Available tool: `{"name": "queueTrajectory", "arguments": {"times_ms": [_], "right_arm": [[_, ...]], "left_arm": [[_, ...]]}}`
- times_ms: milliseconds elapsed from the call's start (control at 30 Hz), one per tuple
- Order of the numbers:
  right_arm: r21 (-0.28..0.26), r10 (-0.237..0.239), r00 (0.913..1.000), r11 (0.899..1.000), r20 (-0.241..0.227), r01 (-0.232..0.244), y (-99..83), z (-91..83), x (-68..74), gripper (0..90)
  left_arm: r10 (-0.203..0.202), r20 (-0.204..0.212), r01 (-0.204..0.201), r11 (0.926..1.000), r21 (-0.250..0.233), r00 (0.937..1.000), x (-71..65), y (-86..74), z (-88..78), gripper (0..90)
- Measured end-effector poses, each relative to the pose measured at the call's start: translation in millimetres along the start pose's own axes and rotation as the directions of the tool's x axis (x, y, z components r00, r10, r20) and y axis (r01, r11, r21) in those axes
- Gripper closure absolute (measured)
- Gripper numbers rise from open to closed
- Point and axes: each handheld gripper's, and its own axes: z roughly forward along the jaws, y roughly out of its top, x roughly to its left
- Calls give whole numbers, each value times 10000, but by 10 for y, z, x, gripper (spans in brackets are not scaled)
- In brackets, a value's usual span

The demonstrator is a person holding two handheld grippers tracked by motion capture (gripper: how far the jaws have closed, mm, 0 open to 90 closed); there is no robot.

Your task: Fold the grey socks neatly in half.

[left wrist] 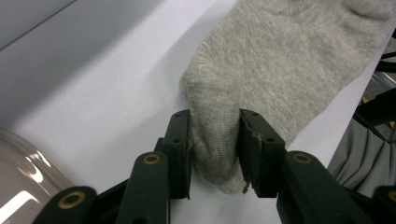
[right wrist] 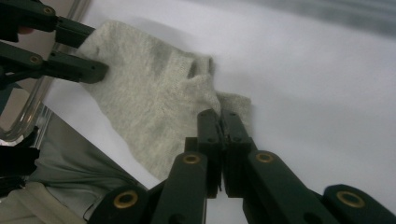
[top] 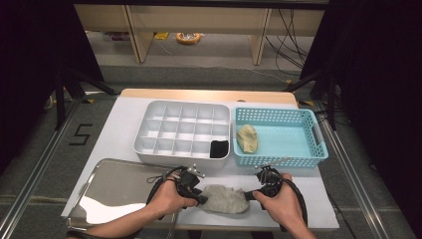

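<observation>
Fingers (left wrist: 180, 140) of the left gripper (left wrist: 215, 154) pinch one bunched end of a grey knitted sock (left wrist: 275, 70); the right gripper (right wrist: 220, 135) has its fingers clamped together on the sock's other edge, as far as the thin fabric shows. It lies soft and rumpled on the white worktop (top: 318, 199), beside a shiny metal tray (top: 114, 184). Behind, a white compartment box (top: 181, 132) holds something dark, perhaps a rolled sock, in its near right cell, and a blue perforated basket (top: 298, 117) holds a yellowish bundle (top: 247, 138).
</observation>
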Motion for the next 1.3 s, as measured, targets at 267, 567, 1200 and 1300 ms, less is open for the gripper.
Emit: {"name": "queueTrajectory", "arguments": {"times_ms": [267, 567, 1200, 1300], "right_arm": [[378, -114, 9980, 9992, 625, 91, -49, 61, -41, 884], [595, -242, 9962, 9980, 842, 192, -76, 106, -63, 880], [660, 141, 9944, 9976, 1048, -211, -69, 77, -51, 822], [465, 262, 9892, 9984, 1442, -332, -49, 10, -34, 814]], "left_arm": [[-181, 12, 181, 9983, -546, 9998, 31, 44, -116, 532], [-979, 401, 988, 9949, -217, 9944, 61, 26, -64, 525], [-723, 579, 736, 9971, -210, 9957, -12, 8, -2, 840], [-732, 684, 759, 9964, -384, 9950, -5, 33, -56, 840]]}}
